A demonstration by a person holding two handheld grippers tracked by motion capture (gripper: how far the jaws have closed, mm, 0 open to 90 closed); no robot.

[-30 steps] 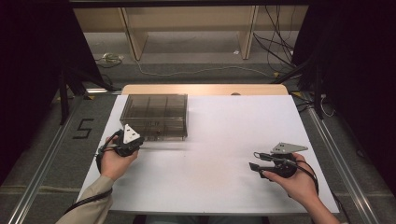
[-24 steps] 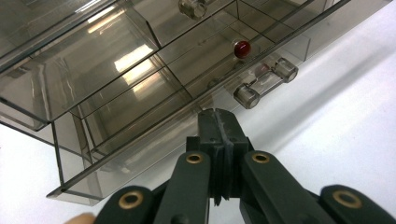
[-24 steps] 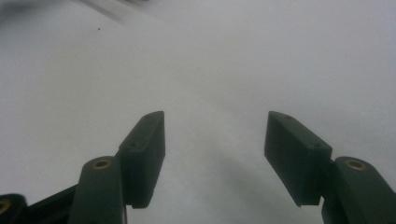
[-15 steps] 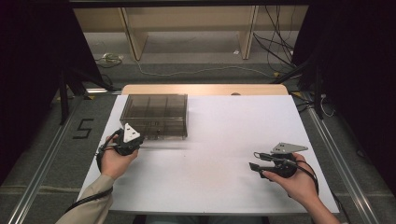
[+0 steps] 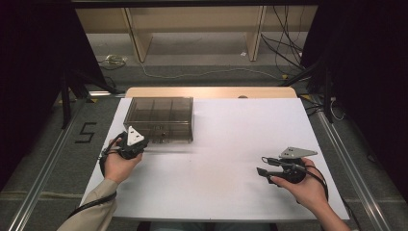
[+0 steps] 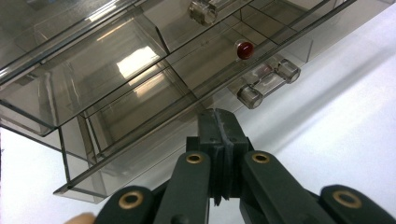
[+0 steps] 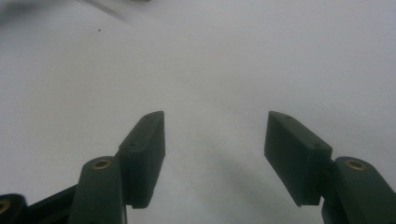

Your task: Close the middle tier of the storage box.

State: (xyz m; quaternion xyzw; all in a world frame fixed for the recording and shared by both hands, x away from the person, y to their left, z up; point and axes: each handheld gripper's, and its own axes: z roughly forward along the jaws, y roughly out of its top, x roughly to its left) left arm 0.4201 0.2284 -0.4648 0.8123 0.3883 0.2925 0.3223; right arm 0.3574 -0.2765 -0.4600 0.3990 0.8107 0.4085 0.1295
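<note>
Left gripper (image 6: 219,122) parked at the near front edge of the smoky clear compartment box (image 5: 161,118), jaws pressed flat together with nothing between them.

Near to far: right gripper (image 5: 266,166) sits over bare white sheet (image 5: 231,144) on the right, jaws wide and empty, well apart from the box. Left hand (image 5: 118,163) is by far the nearer. In the left gripper view its closed tips point at the box's lower front lip, just short of it or touching, can't tell which. Just beyond the tips and off to one side is a clear latch knob (image 6: 268,81) on the front face; a small red bead (image 6: 244,49) lies in a compartment behind it. Box long axis runs left-right across the table, so the front face stands square to the left jaws. My read: next move is the left one on that latch or lid edge; jaws would have to open first.
</note>
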